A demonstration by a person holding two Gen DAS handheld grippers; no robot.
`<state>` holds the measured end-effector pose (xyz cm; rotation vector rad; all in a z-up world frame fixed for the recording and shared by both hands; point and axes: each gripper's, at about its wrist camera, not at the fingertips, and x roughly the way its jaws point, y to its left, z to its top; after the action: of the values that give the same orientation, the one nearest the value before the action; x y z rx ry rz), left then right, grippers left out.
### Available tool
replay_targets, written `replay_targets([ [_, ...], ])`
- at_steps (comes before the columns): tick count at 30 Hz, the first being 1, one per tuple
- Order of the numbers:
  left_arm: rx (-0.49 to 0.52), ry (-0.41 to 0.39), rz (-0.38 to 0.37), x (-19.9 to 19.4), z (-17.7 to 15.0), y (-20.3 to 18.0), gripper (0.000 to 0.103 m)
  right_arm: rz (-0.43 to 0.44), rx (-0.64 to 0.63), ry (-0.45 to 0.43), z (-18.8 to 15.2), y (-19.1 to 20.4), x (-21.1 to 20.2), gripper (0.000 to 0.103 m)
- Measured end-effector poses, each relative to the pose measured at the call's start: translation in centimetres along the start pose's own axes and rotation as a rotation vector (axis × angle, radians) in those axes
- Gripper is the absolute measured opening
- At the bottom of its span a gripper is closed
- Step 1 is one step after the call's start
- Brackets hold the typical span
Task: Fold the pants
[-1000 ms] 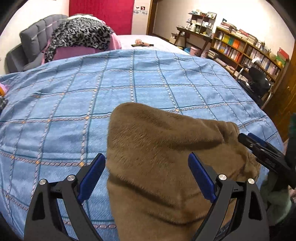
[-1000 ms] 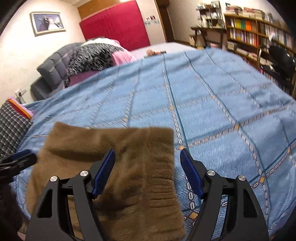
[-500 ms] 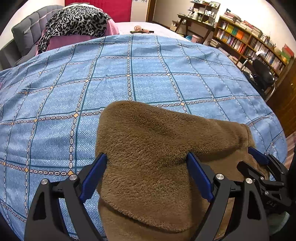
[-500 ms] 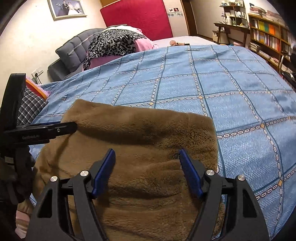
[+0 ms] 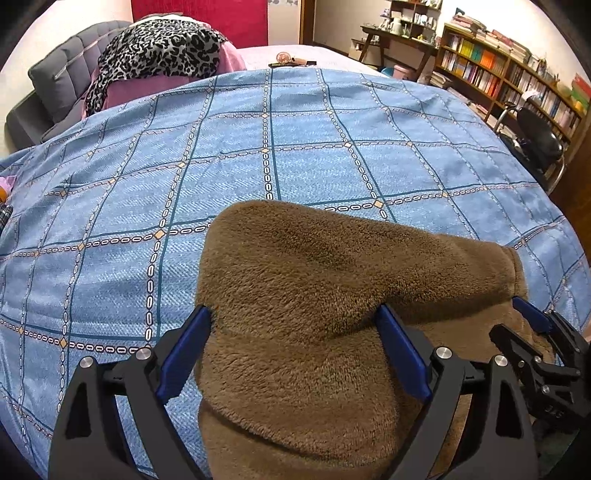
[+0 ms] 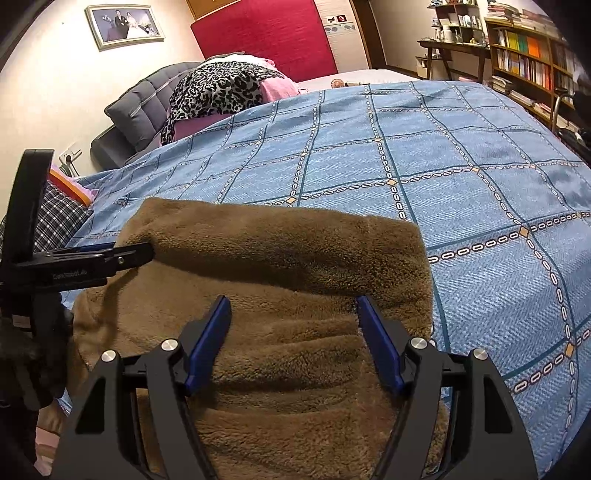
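Brown plush fleece pants, folded into a thick bundle, lie on the near edge of a bed covered by a blue quilt with a teal and chain-pattern grid; their lower part hangs over the edge toward the cameras. In the left wrist view the upper fold forms a rounded ridge running to the right. The left gripper, black with blue pads, straddles the near-left part of the bundle; its jaws are opening, with the fleece between them, and the pads lie at the sides of the fabric without a visible pinch. The right gripper, of the same make, stands spread over the right part of the pants, pads apart from each other with fleece between them, no clamped fold visible. In the right wrist view the left gripper's fingers lie at the left end of the upper fold. Beyond the quilt: a leopard-print cloth over pink bedding, a grey tufted headboard, a red wall panel, a framed photograph and wooden bookshelves
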<state>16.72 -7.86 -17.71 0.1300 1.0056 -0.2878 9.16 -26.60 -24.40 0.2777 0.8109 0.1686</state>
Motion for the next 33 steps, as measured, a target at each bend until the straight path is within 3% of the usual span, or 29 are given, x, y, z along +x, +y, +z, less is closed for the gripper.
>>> replay_targets([
  [10,-0.012,-0.023,0.037,-2.7,-1.5,0.5,0.09,-0.009,0.01,0.006,0.1,0.2,-0.1,0.071],
  [20,0.0,-0.039,0.073,-5.4,-5.1,1.3,0.09,-0.024,0.034,0.016,0.2,0.1,-0.4,0.069],
  [30,-0.122,-0.004,-0.059,-4.5,-6.8,3.9,0.092,-0.078,0.079,-0.014,-0.4,-0.8,-2.8,0.072],
  [32,-0.121,-0.004,-0.07,-4.3,-6.8,4.1,0.092,-0.086,0.114,-0.005,-0.4,-1.6,-2.7,0.077],
  [33,-0.113,-0.002,-0.069,-4.2,-6.8,4.0,0.093,-0.1,0.131,0.004,-0.5,-2.0,-2.6,0.086],
])
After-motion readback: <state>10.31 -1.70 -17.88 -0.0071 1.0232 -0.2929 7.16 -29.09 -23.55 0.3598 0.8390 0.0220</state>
